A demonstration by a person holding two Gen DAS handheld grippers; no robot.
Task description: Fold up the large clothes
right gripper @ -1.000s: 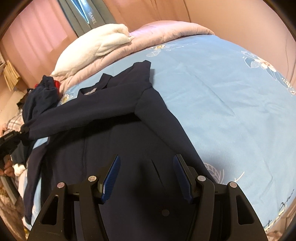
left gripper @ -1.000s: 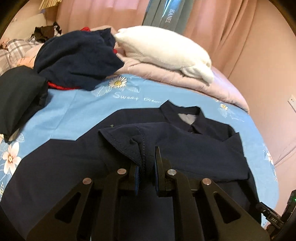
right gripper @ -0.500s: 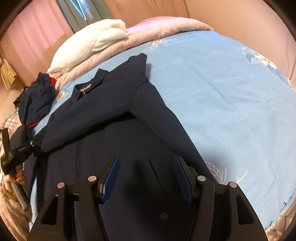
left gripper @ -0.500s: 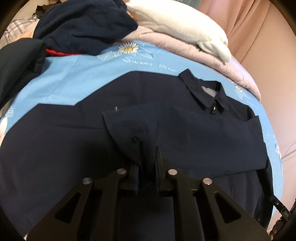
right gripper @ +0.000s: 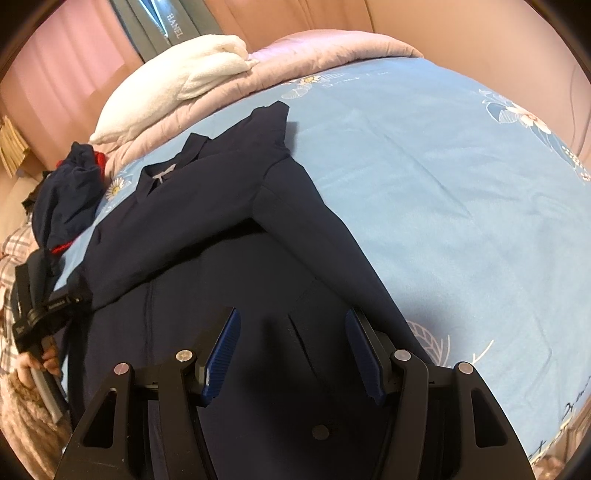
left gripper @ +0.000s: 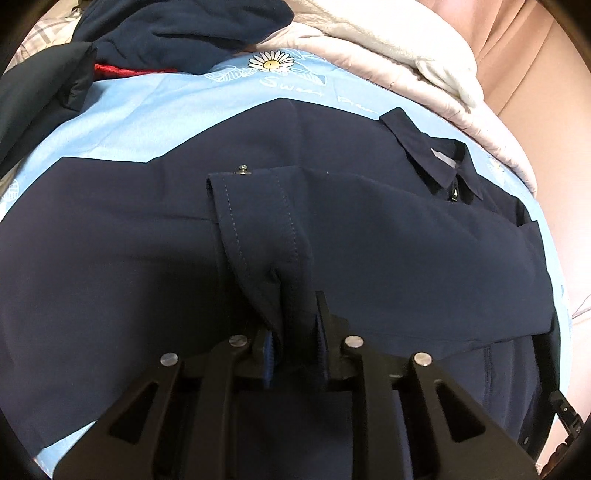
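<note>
A large navy jacket point(left gripper: 406, 229) lies spread on the blue bedsheet point(left gripper: 155, 122), collar toward the pillows. My left gripper point(left gripper: 293, 332) is shut on the cuff of its sleeve point(left gripper: 258, 221), which is drawn across the jacket's chest. In the right wrist view the jacket point(right gripper: 229, 221) fills the near left, with that sleeve folded across it. My right gripper point(right gripper: 291, 350) is open and empty, low over the jacket's lower body. The left gripper point(right gripper: 55, 306) shows at the left edge, holding the sleeve end.
A pile of dark clothes point(left gripper: 177, 33) with a red trim lies at the far left. A white fluffy pillow point(right gripper: 177, 81) and a pink quilt point(right gripper: 332, 48) sit at the head. Bare blue sheet point(right gripper: 461, 184) lies right of the jacket.
My left gripper has come lower and closer over the jacket with the sleeve cuff in it, laying the sleeve further across the chest. The right gripper has barely moved.
</note>
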